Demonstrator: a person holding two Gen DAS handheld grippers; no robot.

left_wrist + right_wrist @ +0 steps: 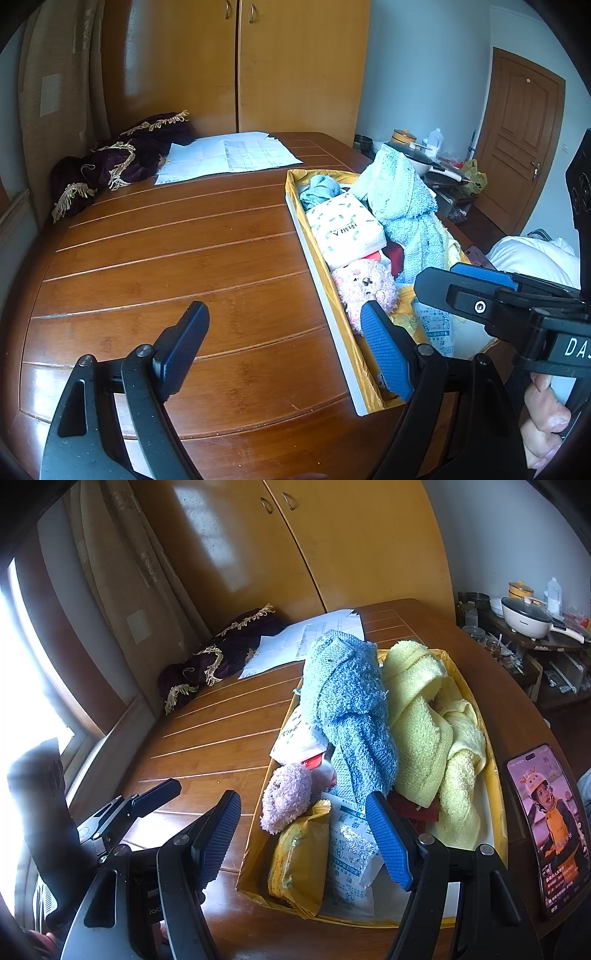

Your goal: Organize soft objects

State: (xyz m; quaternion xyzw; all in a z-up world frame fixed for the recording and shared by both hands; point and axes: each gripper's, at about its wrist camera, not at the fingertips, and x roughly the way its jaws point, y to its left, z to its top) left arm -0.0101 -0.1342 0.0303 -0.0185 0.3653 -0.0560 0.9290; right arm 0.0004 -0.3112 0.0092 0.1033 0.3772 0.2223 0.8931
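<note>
At far left a dark velvet cloth (122, 158) with gold fringe lies bunched on my wooden table (177, 266), white papers (229, 155) beside it. My left gripper (284, 339) hovers wide open and empty. Right of it sits a long yellow-lined box (325, 295), its long axis running away from me. Inside are a patterned tissue pack (343, 229), a fuzzy pink plush toy (365, 288), a knobbly blue towel (347, 709) and a looped yellow towel (424, 716). My right gripper (303, 834) gapes open over crinkly packets (303, 860). A phone (550, 823) lies rightmost.
</note>
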